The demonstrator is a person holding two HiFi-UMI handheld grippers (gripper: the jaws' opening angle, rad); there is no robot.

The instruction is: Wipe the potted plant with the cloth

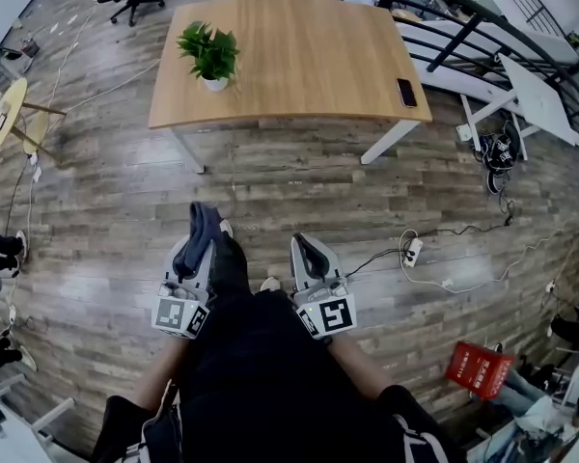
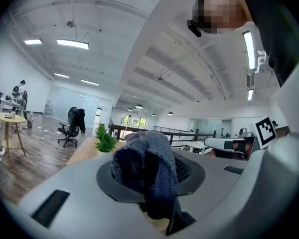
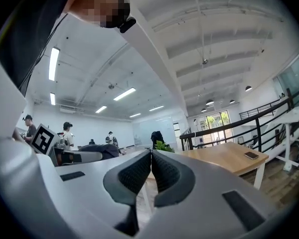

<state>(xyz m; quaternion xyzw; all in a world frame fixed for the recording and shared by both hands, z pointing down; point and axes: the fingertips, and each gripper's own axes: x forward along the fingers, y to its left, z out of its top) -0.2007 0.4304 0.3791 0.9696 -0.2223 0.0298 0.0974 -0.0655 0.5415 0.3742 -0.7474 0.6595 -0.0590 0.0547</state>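
Head view: left gripper (image 1: 195, 254) clamps the bunched cloth (image 1: 205, 222) between its jaws, ready for wiping; right gripper (image 1: 307, 249) has its jaws pressed together, empty. Well ahead of both, the potted plant (image 1: 210, 54) stands on the table (image 1: 309, 66), not yet reached

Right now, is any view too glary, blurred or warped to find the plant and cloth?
Head view: evenly lit, sharp, edges bowed, potted plant clear on the table. Left gripper view: cloth near and soft, ceiling lights bright. Right gripper view: dark corners, potted plant tiny beyond the shut right gripper.
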